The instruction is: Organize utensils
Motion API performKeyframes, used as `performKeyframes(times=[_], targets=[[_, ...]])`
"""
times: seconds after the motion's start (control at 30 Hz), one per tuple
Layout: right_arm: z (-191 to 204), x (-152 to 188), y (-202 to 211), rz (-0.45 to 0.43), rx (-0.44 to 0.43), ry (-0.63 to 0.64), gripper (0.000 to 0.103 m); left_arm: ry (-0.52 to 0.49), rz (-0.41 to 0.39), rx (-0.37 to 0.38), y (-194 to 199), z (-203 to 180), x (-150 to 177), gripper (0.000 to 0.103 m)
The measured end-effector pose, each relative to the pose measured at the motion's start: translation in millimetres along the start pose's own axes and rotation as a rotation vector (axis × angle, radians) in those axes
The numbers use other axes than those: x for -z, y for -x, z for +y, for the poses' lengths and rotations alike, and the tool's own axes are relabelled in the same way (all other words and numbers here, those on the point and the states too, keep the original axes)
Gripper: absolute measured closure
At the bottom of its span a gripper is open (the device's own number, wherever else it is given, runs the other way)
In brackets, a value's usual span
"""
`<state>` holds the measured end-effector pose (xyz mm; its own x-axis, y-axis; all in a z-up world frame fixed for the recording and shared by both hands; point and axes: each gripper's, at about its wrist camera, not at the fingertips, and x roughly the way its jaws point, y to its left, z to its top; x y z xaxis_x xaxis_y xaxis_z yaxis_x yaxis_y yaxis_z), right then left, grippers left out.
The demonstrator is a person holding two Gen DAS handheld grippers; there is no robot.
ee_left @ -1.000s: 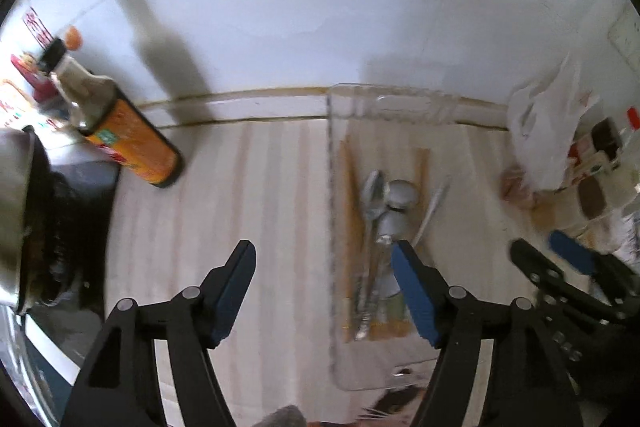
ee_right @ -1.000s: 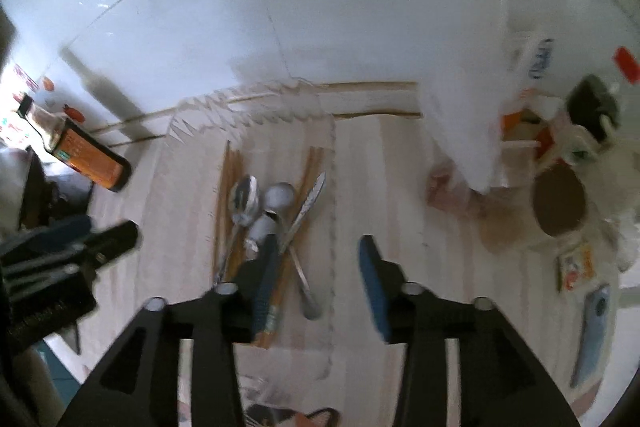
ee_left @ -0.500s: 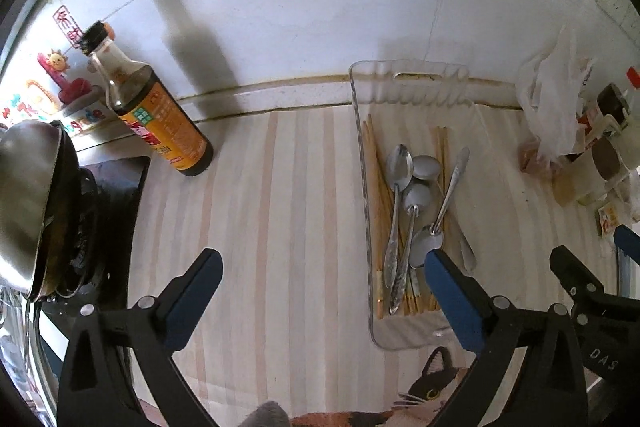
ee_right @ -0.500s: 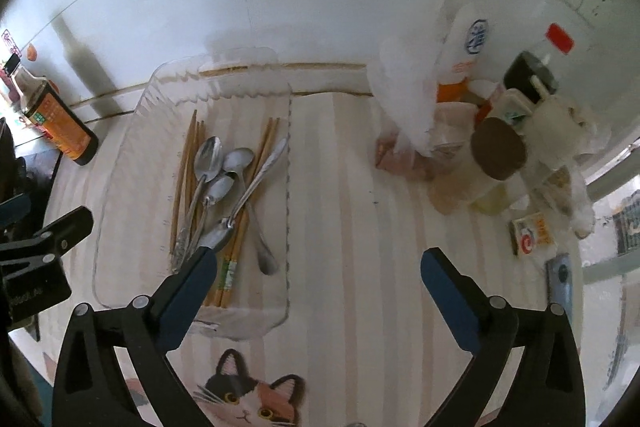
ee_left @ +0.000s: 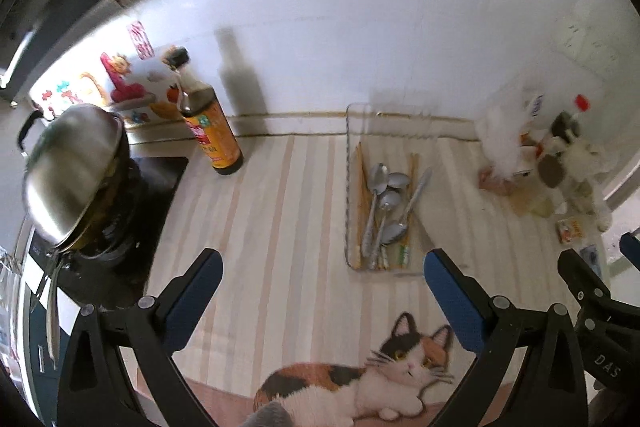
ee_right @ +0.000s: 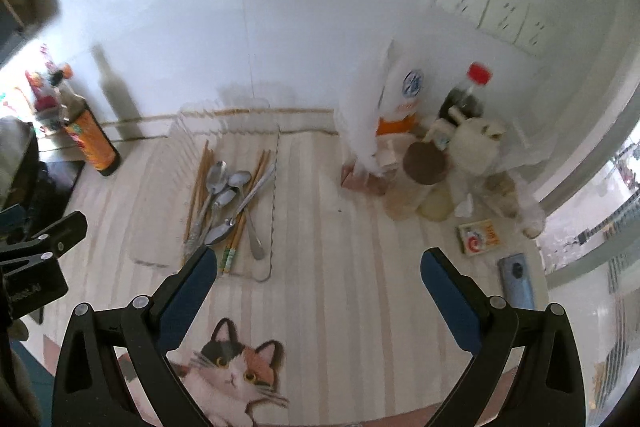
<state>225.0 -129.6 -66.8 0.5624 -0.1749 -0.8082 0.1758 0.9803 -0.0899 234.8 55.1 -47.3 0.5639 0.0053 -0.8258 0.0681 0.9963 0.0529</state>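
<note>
Both hand-held grippers pulled back, jaws spread, empty: left point(ee_left: 320, 277), right point(ee_right: 318, 273); utensils point(ee_right: 228, 199) in tray point(ee_right: 272, 227).

Striped table point(ee_left: 280, 211) with a cat picture point(ee_left: 360, 383) at the near edge. Sauce bottle point(ee_left: 210, 131) upright by the wall beside the steel pot point(ee_left: 68, 171) on the stove. Far right: bottles, red-capped one point(ee_right: 468, 93), small box point(ee_right: 480, 237), phone point(ee_right: 516, 281).

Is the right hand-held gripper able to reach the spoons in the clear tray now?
Probably yes. The right hand-held gripper is open and empty, and the spoons lie uncovered on top in the clear tray, ahead to its left.
</note>
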Motion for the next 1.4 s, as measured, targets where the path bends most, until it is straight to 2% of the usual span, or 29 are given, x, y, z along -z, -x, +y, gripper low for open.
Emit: performKeyframes(times=[0.27,0.47,0.7,1.0,1.4], targets=[[-22,39,99,-0.128,-0.023,-0.022,0.000,0.010,-0.106,-0.015,89,-2,38,0.000],[-33,65,147,-0.166,-0.030,-0.027,0.000,0.027,-0.139,-0.014,130,-4,64,0.000],[-36,85,197,-0.223,-0.030,-0.029,0.000,0.029,-0.177,0.001,160,-2,77,0.000],[-25,89,219,-0.247,-0.011,-0.043,0.000,0.017,-0.201,-0.014,165,5,80,0.000],[-19,85,211,-0.229,0.005,-0.041,0.000,0.039,-0.188,-0.032,160,11,81,0.000]])
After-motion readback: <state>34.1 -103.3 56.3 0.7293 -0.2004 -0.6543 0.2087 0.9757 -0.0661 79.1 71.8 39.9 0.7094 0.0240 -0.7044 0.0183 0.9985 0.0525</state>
